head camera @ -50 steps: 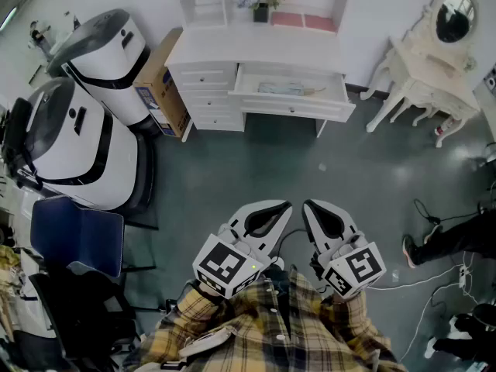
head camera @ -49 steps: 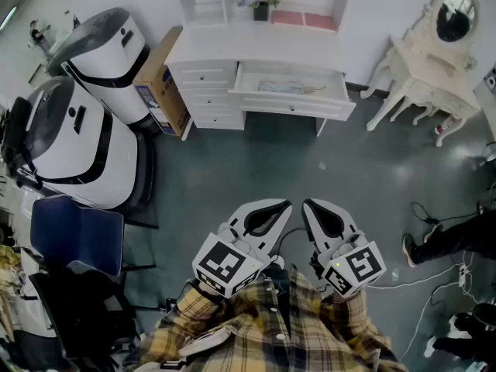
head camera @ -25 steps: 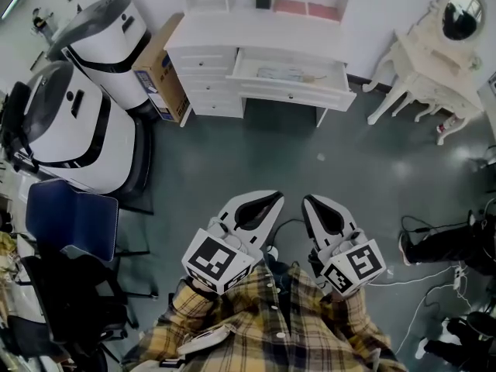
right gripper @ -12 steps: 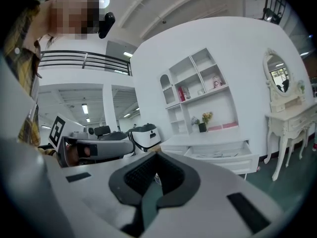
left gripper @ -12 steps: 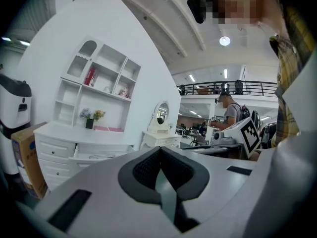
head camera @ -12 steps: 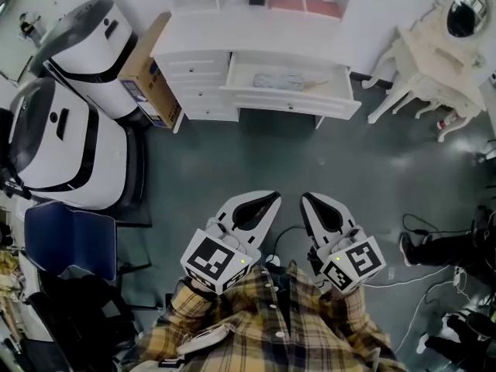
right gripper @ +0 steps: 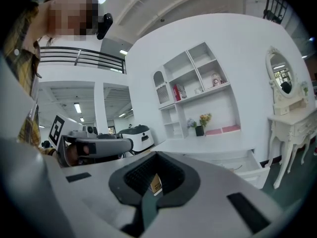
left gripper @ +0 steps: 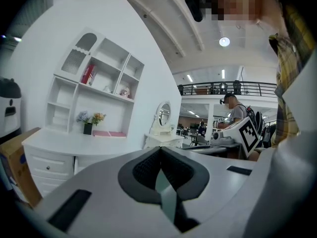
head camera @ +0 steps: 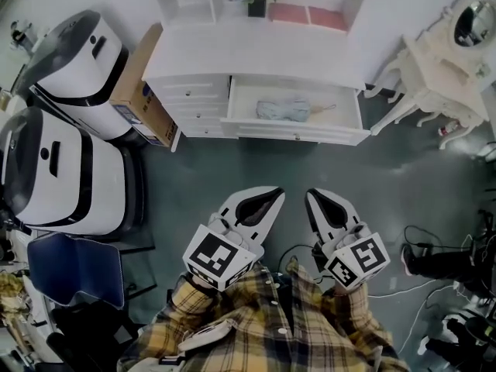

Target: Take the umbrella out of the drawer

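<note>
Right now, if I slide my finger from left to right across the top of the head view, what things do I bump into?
white machine → cardboard box → closed drawers → open drawer with the umbrella lying in it → dressing table

My left gripper fills the lower part of the frame, jaws pressed together with nothing between them. Past it on the left I see a white desk with drawers, carrying a small flower pot and a flat pink item, and above it a white shelf unit holding a red book. Farther right stands a vanity table with an oval mirror, then the right gripper's marker cube beside a plaid sleeve.
</note>
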